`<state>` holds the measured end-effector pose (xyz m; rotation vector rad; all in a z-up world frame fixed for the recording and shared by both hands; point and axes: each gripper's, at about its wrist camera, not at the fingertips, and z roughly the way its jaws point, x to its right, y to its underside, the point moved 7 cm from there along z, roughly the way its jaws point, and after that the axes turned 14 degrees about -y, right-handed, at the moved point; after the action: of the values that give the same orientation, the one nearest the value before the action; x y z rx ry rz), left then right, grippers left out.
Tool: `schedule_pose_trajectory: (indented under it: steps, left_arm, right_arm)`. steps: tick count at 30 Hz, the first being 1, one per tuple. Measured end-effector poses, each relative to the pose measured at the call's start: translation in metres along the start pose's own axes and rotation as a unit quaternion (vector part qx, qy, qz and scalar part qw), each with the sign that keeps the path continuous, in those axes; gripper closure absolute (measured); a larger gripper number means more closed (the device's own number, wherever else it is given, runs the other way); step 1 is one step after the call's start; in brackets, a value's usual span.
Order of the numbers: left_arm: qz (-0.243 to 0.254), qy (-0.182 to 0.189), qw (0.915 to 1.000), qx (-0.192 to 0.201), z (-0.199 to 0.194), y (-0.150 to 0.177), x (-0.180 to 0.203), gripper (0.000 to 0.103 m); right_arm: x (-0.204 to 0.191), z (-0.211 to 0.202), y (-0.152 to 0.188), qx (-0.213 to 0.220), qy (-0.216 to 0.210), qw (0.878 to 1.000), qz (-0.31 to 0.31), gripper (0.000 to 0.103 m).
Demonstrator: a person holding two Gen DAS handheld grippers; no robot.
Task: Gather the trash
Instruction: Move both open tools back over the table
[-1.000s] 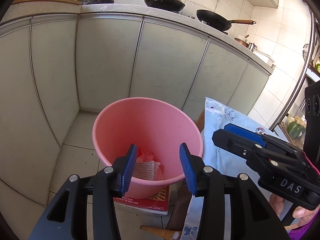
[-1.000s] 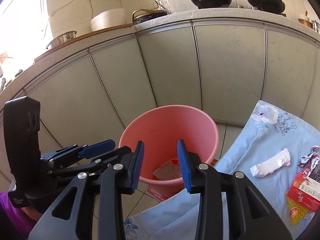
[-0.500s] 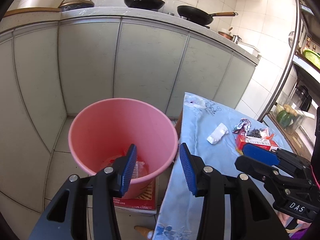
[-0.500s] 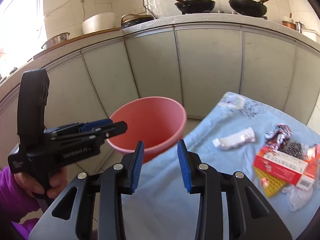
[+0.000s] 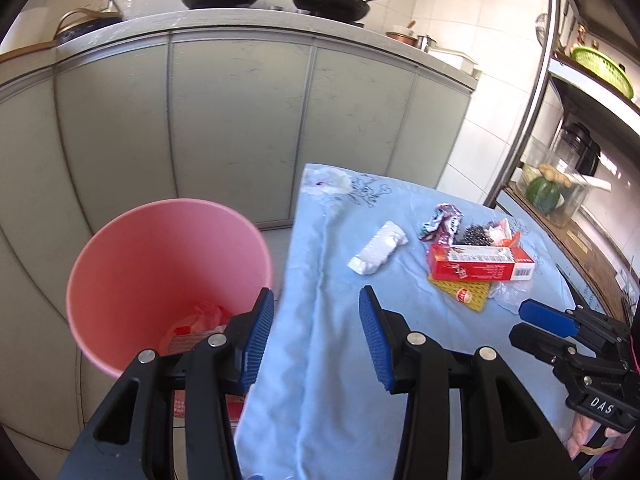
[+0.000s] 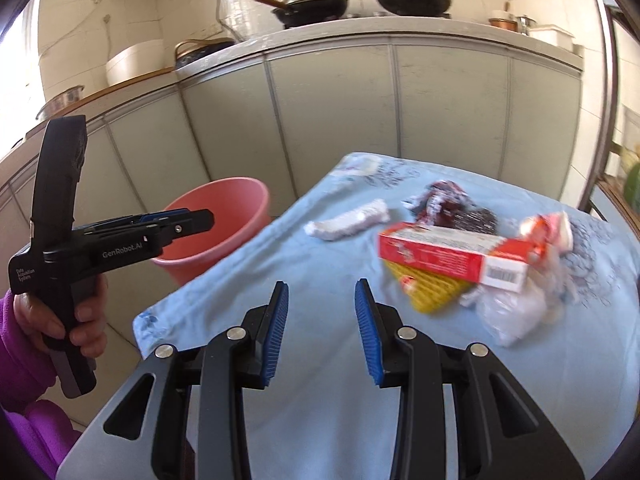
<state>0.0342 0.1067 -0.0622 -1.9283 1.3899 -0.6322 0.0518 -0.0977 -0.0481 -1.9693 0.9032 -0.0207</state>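
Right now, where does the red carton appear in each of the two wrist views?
Left wrist view: the red carton lies right of centre on the blue cloth.
Right wrist view: the red carton lies right of centre, above the right gripper.
Shared landmark: the pink bucket, left of the cloth.

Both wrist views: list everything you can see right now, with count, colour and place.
Round plastic bin: one, pink, on the floor left of the table, trash inside.
Floral tablecloth: one, light blue, covering the table.
Crumpled tissue wad: one, white, mid-table.
Cardboard carton: one, red and white, right of the tissue.
Ridged wrapper: one, yellow, under the carton.
Clear plastic bag: one, near the carton.
Black woks: two, on the counter.
Left tool: open, empty.
Right tool: open, empty.
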Motion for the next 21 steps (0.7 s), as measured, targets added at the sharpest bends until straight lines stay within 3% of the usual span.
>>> schedule_pose_trajectory:
  steps: [15, 17, 21]
  left_arm:
    - [0.098, 0.026, 0.9948, -0.013, 0.038, -0.013, 0.066, 0.059]
    - [0.106, 0.024, 0.9939, -0.016, 0.047, -0.016, 0.070, 0.059]
    - [0.123, 0.017, 0.9920, -0.022, 0.066, -0.021, 0.074, 0.059]
  right_arm:
    - [0.096, -0.044, 0.016, 0.038, 0.077, 0.990, 0.111, 0.068]
    - [0.104, -0.044, 0.018, 0.037, 0.079, 0.989, 0.123, 0.059]
    - [0.115, -0.042, 0.019, 0.036, 0.082, 0.987, 0.136, 0.056]
